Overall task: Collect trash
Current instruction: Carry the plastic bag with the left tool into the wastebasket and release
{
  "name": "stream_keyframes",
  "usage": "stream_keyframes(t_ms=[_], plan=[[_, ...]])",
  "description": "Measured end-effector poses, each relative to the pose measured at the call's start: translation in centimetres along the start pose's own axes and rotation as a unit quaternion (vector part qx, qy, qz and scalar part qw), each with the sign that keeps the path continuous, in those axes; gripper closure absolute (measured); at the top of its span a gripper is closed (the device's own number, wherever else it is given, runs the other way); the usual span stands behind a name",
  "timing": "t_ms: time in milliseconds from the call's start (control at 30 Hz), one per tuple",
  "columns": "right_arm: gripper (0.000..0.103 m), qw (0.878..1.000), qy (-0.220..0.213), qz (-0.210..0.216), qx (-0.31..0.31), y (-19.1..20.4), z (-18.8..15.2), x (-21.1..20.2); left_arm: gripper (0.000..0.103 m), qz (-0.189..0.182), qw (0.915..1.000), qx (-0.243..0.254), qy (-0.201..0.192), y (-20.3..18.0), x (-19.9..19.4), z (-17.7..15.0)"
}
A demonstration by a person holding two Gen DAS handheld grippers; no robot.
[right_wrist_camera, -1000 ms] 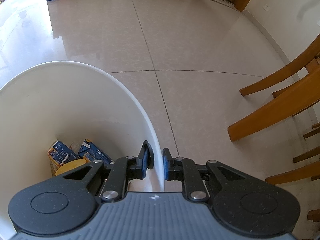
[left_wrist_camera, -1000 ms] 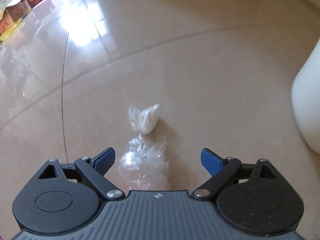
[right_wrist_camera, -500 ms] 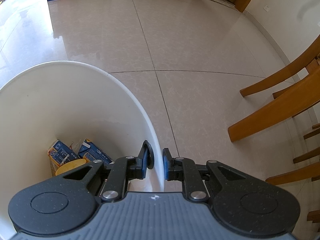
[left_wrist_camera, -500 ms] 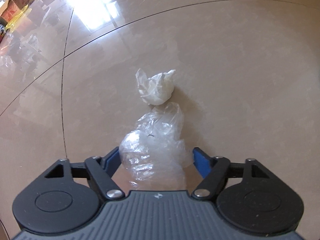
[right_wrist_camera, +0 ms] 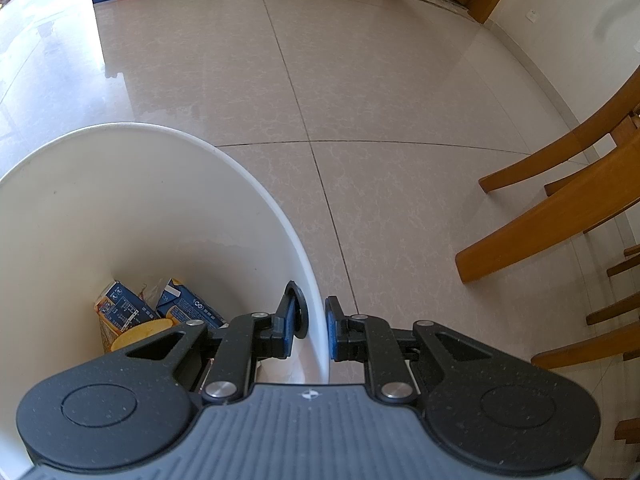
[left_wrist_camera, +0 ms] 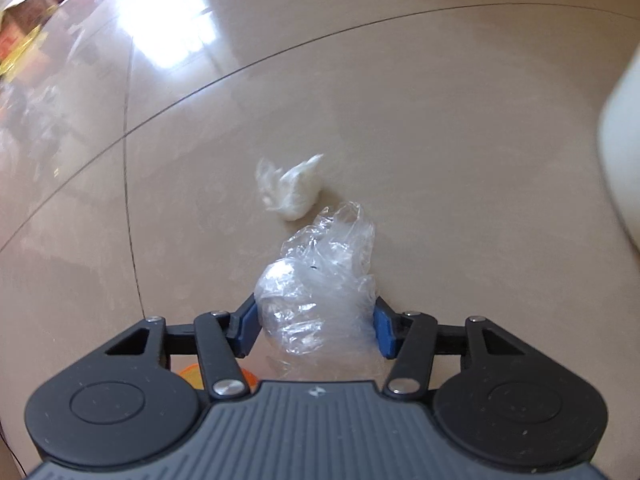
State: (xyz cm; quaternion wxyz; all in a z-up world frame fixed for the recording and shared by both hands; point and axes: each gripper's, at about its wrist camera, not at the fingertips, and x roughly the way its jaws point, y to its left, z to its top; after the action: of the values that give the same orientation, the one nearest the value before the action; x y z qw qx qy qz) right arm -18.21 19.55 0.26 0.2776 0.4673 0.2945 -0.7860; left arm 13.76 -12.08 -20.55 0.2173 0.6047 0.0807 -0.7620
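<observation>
Glossy tile floor (left_wrist_camera: 440, 128); left gripper (left_wrist_camera: 316, 326) jaws just closing onto crumpled clear plastic bag (left_wrist_camera: 320, 280); right gripper (right_wrist_camera: 314, 328) clamped on white bin (right_wrist_camera: 160, 208) rim.

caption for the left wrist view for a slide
Left gripper closing around a crumpled clear plastic bag on the tile floor.

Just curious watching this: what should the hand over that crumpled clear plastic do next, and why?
Probably close a bit more, then lift. The left gripper has just been closing its jaws around the clear plastic wrap, while the right gripper clamps the white bin rim.
</observation>
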Motion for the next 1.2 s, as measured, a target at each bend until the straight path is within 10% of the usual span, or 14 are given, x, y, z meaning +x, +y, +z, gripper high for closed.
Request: stream_keyframes(t_ms=[567, 1067, 1133, 1200], plan=[[0.084, 1.000, 0.000, -0.001, 0.006, 0.2, 0.2, 0.1, 0.048, -0.087, 0.9909, 0.083, -0.060, -3.1, -15.0, 2.7], [0.084, 1.000, -0.003, -0.001, 0.006, -0.2, -0.1, 0.3, 0.047, -0.240, 0.9424, 0.129, -0.194, -13.2, -28.2, 11.2], [0.084, 1.000, -0.002, 0.000, 0.010, -0.3, -0.1, 0.3, 0.041, -0.241, 0.9387, 0.132, -0.208, -15.6, -29.1, 11.1], [0.084, 1.000, -0.002, 0.000, 0.012, -0.2, 0.0, 0.4, 0.012, -0.235, 0.9402, 0.125, -0.212, -17.5, -29.8, 10.7]])
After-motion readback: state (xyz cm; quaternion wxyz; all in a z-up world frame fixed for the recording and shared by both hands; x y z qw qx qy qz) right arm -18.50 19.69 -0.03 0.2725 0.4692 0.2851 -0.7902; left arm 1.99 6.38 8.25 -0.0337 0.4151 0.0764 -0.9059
